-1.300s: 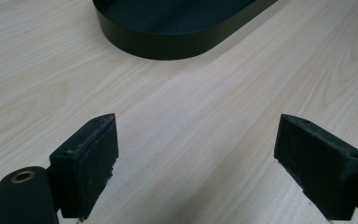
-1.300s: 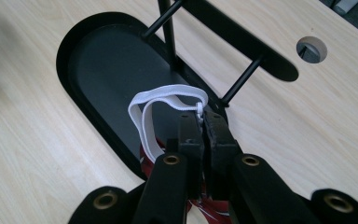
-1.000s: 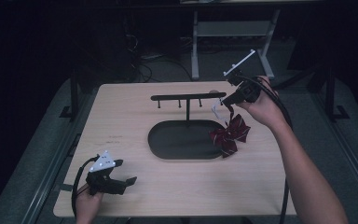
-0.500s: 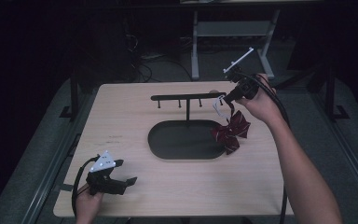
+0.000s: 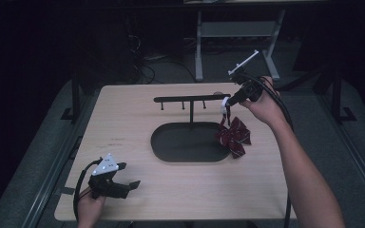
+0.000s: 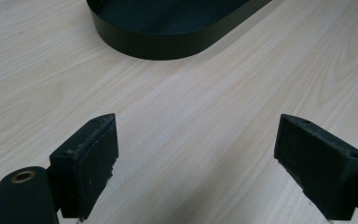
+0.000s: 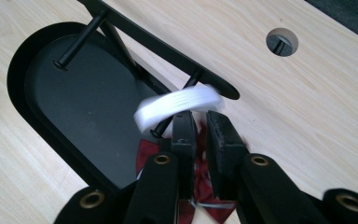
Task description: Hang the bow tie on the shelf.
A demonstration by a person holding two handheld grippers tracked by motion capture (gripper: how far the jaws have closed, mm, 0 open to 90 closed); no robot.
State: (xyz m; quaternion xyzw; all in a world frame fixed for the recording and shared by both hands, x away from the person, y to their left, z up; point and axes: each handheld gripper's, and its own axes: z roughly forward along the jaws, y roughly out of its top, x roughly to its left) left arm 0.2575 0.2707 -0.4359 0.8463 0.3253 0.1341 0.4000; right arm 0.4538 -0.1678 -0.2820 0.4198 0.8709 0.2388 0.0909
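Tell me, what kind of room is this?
Probably a lab or workshop test bench: a bare wooden table, handheld grippers with cables, and a metal stand's legs on the dark floor behind.

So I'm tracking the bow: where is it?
In the high view, the dark red bow hangs by its white band at the rack's right end, beside the black tray.

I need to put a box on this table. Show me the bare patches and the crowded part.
Bare wood: the table's left side, from the black tray to the left edge, and the near strip between the left gripper and the person's forearm. Crowded: the rack's right end, with right gripper and red bow.
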